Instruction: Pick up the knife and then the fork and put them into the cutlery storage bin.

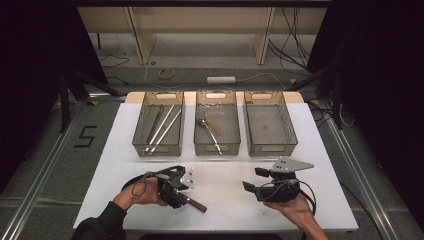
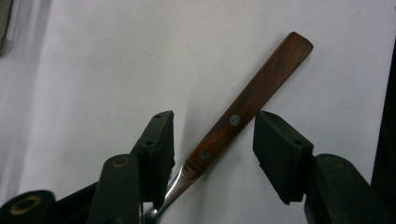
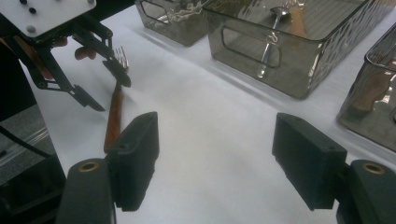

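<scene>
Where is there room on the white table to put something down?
The white table is bare between the left tool and right tool, in front of the three bins. The right bin is empty too. It is crowded around the wooden-handled fork under the left tool.

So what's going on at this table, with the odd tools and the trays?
A person holds a two-jaw gripper in each hand at a white table. The left gripper has its jaws on either side of a wooden-handled fork lying on the table; one jaw touches the handle and the other sits by the metal neck, so the grasp doesn't look firm. The right gripper hovers open, holding nothing. Three trays stand behind: the left tray holds long metal utensils, the middle tray a spoon, and the right tray looks empty.
</scene>
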Action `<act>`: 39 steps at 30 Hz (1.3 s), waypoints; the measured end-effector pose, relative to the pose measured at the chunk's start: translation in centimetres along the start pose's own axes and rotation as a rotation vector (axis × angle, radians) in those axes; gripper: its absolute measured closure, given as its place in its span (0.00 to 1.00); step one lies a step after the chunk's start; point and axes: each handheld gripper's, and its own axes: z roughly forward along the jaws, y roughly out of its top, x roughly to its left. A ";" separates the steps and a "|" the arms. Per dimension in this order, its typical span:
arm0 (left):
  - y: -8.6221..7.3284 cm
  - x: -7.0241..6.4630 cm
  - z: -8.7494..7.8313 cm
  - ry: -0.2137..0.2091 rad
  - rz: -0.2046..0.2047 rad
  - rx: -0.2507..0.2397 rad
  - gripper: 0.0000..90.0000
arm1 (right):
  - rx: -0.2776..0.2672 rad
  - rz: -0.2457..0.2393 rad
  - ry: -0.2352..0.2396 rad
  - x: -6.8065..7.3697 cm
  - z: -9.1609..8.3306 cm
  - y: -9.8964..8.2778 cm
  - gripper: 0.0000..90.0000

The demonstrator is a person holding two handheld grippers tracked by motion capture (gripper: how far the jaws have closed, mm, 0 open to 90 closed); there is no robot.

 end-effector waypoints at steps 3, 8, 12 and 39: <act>0.1 0.0 0.1 -0.010 0.019 0.012 0.54 | 0.001 -0.002 0.002 0.0 0.0 0.0 0.36; 0.3 -0.1 0.3 -0.016 0.040 0.035 0.57 | 0.003 -0.004 0.001 0.0 0.1 0.0 0.37; 0.4 0.0 0.5 -0.020 0.046 0.037 0.58 | 0.004 -0.005 0.002 0.0 0.1 0.0 0.37; 0.5 0.0 1.2 -0.077 0.065 0.080 0.73 | 0.005 -0.009 0.003 0.0 0.1 0.1 0.37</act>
